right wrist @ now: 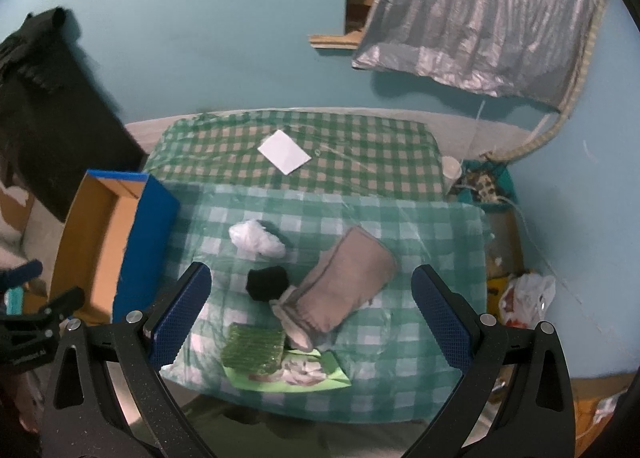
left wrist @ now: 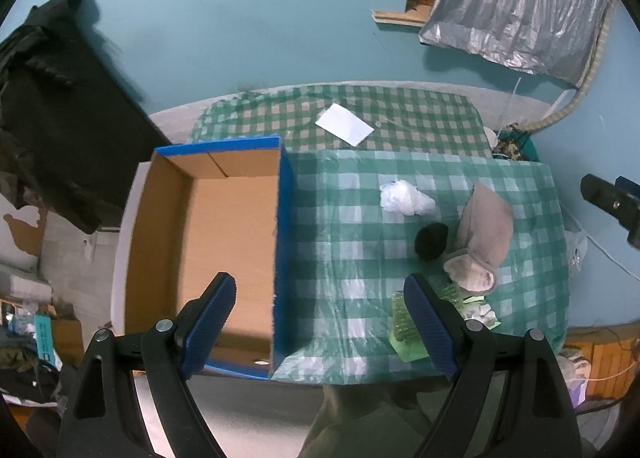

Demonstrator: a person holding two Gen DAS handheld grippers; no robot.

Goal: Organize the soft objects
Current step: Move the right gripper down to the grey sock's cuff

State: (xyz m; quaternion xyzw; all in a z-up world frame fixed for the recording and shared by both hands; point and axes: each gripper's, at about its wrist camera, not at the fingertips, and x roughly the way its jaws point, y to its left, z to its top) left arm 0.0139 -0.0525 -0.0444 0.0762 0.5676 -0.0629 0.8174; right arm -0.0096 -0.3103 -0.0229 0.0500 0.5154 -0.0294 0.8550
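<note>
An open cardboard box [left wrist: 224, 242] with blue outer walls sits at the left of the green checked table; it also shows in the right wrist view [right wrist: 148, 234], and its inside looks bare. On the cloth lie a grey plush mitt [right wrist: 344, 282] [left wrist: 484, 234], a black soft ball [right wrist: 266, 282] [left wrist: 431, 241], a white crumpled wad [right wrist: 256, 240] [left wrist: 404, 198] and a green bubble-wrap pack [right wrist: 252, 350] [left wrist: 404, 328] on a green sheet. My left gripper [left wrist: 320, 322] is open above the box's right wall. My right gripper [right wrist: 312, 318] is open above the mitt.
A white paper [left wrist: 344, 124] lies on the darker checked cloth at the back. A black garment [left wrist: 60, 110] hangs at the left. A silver cover [right wrist: 480, 14] hangs on the teal wall. Bags and clutter [right wrist: 524, 294] sit by the table's right side.
</note>
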